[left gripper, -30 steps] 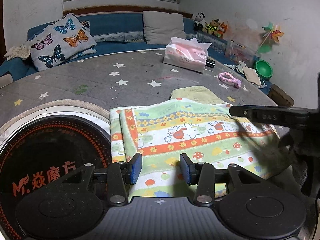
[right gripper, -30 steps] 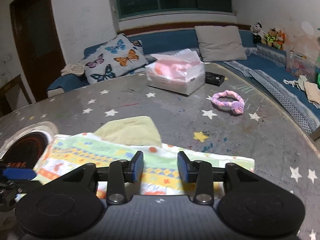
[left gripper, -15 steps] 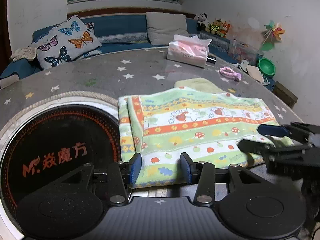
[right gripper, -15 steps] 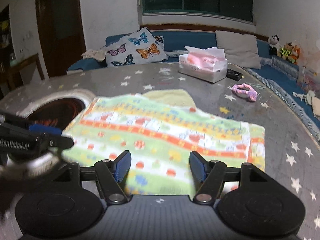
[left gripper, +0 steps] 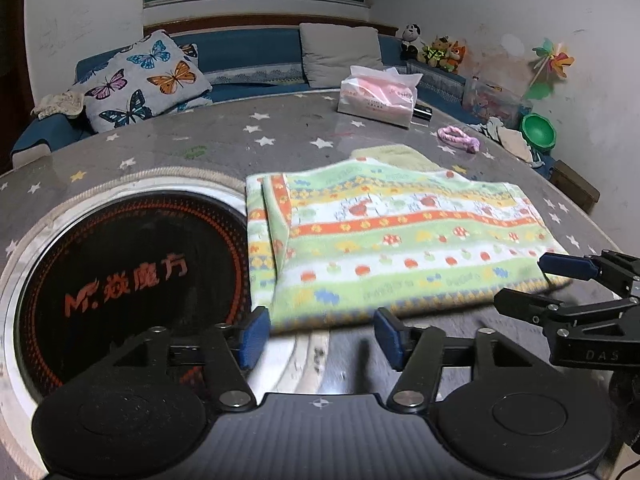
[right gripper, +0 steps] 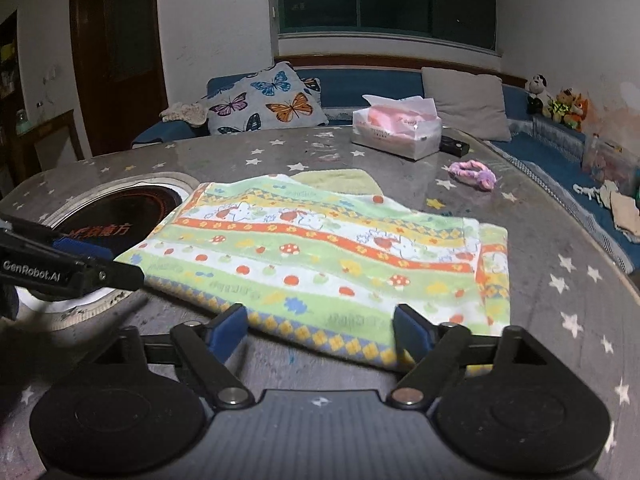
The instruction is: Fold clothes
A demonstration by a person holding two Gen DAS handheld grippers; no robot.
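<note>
Both of my grippers are spread wide with nothing between the fingers right now. The left gripper [left gripper: 318, 336] hangs just short of the near hem of the towel [left gripper: 392, 240], and the right gripper [right gripper: 320, 332] sits at the same hem further along, its right pad nearly touching the cloth.

The towel itself lies flat on the table [left gripper: 208, 136] straight ahead of both tools, already doubled over, with a layered edge showing on the left gripper's far left side. It's thin terry, so I'd guess light, floppy and a bit grippy, nothing fragile. It will sag the moment it's lifted, so I'd pinch the near corners through both layers, one per gripper, and carry them over together.

To the left of the left gripper is the round black hob [left gripper: 132, 276] set into the tabletop. Just past the towel a yellowish cloth [right gripper: 340, 182] pokes out from under its far edge.

Further out there's the tissue box [right gripper: 396, 136], pink pack with a sheet sticking up, and a pink scrunchie [right gripper: 474, 174] lying loose to its right.
</note>
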